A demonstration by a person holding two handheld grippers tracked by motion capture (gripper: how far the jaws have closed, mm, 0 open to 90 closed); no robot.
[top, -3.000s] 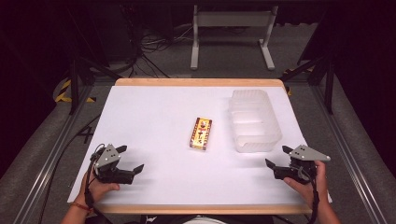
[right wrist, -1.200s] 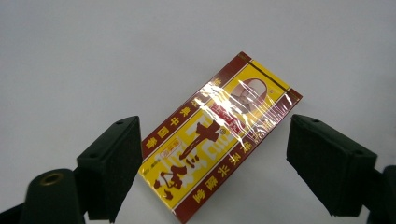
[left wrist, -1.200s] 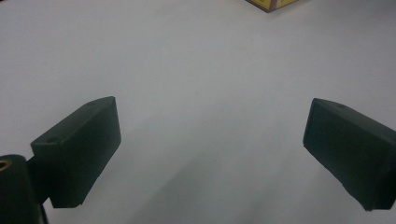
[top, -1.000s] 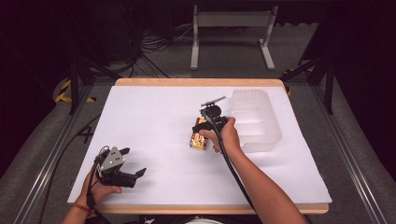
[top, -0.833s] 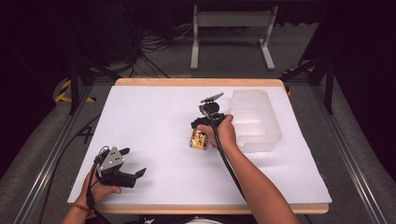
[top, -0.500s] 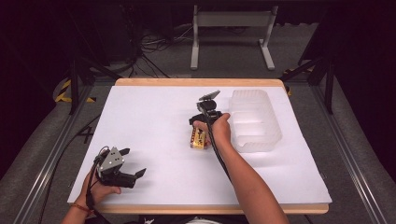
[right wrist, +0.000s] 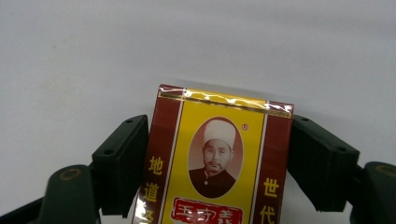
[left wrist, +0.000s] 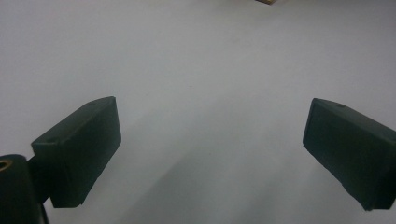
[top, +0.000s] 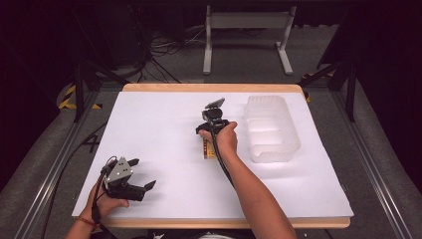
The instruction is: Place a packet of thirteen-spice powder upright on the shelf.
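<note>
White covering was seen across the counter (top: 149,129), ringed by dark floor. Since three seconds before, the right hand-held gripper (top: 205,130) had been carried from the near right edge to mid-counter. One packet (right wrist: 212,163) and one clear tray (top: 271,128) were counted — the packet pinched between the right jaws, the left hand-held gripper (top: 144,188) spread wide, empty.

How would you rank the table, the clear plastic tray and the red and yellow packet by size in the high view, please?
1. The table, by far the largest.
2. The tray.
3. The packet, smallest, though the right gripper and hand cover most of it.
</note>
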